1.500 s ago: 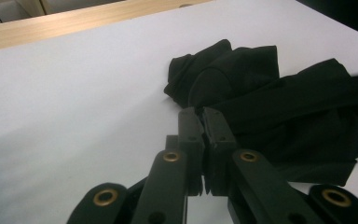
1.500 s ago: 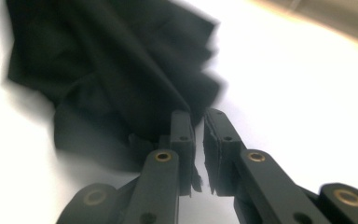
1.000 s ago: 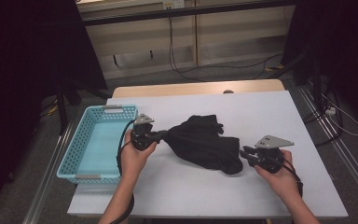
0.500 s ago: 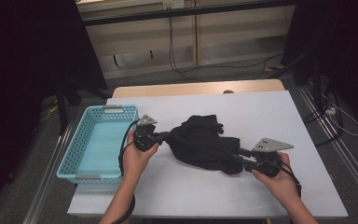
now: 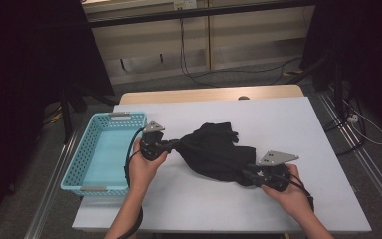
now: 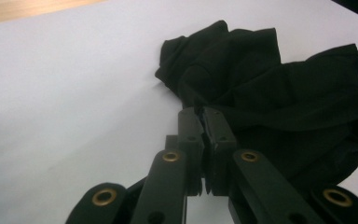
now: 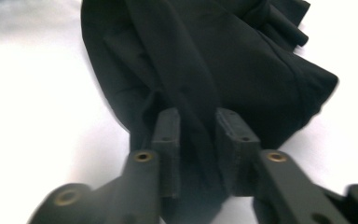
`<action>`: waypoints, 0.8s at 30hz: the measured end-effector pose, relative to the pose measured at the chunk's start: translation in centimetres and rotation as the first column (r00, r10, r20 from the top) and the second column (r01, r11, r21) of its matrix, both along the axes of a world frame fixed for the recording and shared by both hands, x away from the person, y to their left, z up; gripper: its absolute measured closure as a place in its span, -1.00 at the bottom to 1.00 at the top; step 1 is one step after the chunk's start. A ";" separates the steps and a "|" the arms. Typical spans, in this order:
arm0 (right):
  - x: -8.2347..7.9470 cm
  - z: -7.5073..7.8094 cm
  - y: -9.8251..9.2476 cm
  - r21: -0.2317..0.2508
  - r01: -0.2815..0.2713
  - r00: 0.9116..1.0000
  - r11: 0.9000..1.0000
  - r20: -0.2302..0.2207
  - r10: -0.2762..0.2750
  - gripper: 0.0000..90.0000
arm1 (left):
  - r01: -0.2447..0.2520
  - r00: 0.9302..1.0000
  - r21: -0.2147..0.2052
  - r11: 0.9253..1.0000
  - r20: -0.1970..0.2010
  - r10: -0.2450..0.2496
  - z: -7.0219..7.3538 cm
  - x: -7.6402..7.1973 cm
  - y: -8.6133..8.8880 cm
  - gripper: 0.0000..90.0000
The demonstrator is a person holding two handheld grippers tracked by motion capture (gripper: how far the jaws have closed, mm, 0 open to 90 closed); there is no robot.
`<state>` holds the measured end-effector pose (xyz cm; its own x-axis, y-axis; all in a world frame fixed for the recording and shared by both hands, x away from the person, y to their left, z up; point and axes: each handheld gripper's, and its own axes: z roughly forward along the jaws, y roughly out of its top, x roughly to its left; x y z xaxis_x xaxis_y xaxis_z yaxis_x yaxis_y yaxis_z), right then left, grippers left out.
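Jaws level on cloth (image 5: 218, 152) (perhaps pinched) — low hands.

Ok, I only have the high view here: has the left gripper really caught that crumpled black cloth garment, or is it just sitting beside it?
Observer: It has caught it. In the left gripper view, the left gripper has its jaws pressed together on a thin edge of the black cloth garment.
Operator: And the right one?
Observer: In the right gripper view, the right gripper has just been closing its jaws. A thick fold of the garment runs between them and fills the gap from pad to pad.
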<state>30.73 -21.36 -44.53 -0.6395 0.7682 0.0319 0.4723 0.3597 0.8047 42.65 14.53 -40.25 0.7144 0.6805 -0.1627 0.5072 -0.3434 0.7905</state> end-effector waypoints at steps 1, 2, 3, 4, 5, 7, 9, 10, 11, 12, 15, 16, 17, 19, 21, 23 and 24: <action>0.1 0.0 -0.1 0.008 0.002 1.000 1.000 -0.006 -0.001 0.64 | -0.006 1.000 -0.011 1.000 0.001 0.006 0.1 0.0 0.1 0.93; 0.1 -0.1 -0.3 0.008 0.004 1.000 1.000 -0.012 -0.003 0.66 | -0.007 1.000 -0.011 1.000 0.002 0.007 0.2 0.0 0.3 0.93; 0.1 -0.1 -0.4 0.011 0.005 1.000 1.000 -0.015 -0.005 0.68 | -0.013 1.000 -0.017 1.000 0.003 0.013 0.2 0.0 0.4 0.93; 0.1 -0.2 -0.5 0.015 0.006 1.000 1.000 -0.021 -0.006 0.71 | -0.011 1.000 -0.014 1.000 0.003 0.011 0.3 0.1 0.5 0.93; 0.1 -0.2 -0.5 0.017 0.003 1.000 1.000 -0.025 -0.003 0.74 | -0.017 1.000 -0.020 1.000 0.002 0.017 0.3 0.1 0.6 0.93; 0.1 -0.3 -0.4 0.016 -0.004 0.999 1.000 -0.034 0.005 0.81 | -0.021 1.000 -0.022 1.000 0.004 0.021 0.3 0.1 0.7 0.93; 0.1 -0.2 -0.4 0.010 -0.002 0.999 1.000 -0.034 0.002 0.93 | -0.019 1.000 -0.012 1.000 0.008 0.019 0.4 0.1 0.8 0.93; 0.2 -0.2 -0.5 0.016 -0.005 0.999 1.000 -0.038 0.006 0.97 | -0.021 1.000 -0.013 1.000 0.009 0.021 0.4 0.1 0.8 0.93; 0.2 -0.1 -0.7 0.018 0.003 0.999 1.000 -0.036 -0.003 0.98 | -0.021 1.000 -0.012 1.000 0.010 0.021 0.4 0.1 0.8 0.93; 0.2 0.1 -0.9 0.018 0.020 0.999 1.000 -0.026 -0.020 0.98 | -0.019 1.000 -0.012 1.000 0.011 0.019 0.4 0.1 0.7 0.93; 0.4 0.8 -1.8 0.026 0.082 0.996 0.996 0.031 -0.083 0.99 | -0.016 1.000 -0.012 1.000 0.010 0.017 0.2 0.1 0.4 0.94; 0.6 1.0 -2.1 0.028 0.098 0.994 0.995 0.044 -0.100 0.99 | -0.012 1.000 -0.005 1.000 0.010 0.012 0.2 0.1 0.3 0.94; 0.7 1.1 -2.4 0.022 0.120 0.991 0.993 0.057 -0.121 0.99 | -0.012 1.000 -0.007 1.000 0.011 0.012 0.1 0.1 0.2 0.94; 1.0 1.2 -2.8 -0.011 0.167 0.982 0.986 0.095 -0.166 0.99 | 0.001 1.000 0.002 1.000 0.015 -0.001 0.1 0.1 0.1 0.94; 1.2 1.2 -2.8 -0.070 0.208 0.969 0.976 0.153 -0.196 0.98 | 0.006 1.000 0.002 1.000 0.009 -0.006 0.0 0.1 -0.2 0.94; 1.4 1.2 -2.7 -0.079 0.237 0.960 0.968 0.174 -0.220 0.98 | 0.006 1.000 -0.001 1.000 0.004 -0.006 -0.2 0.1 -0.4 0.94; 1.4 1.1 -2.7 -0.085 0.240 0.959 0.967 0.174 -0.222 0.98 | 0.001 1.000 -0.001 1.000 0.004 -0.001 -0.3 0.1 -0.4 0.94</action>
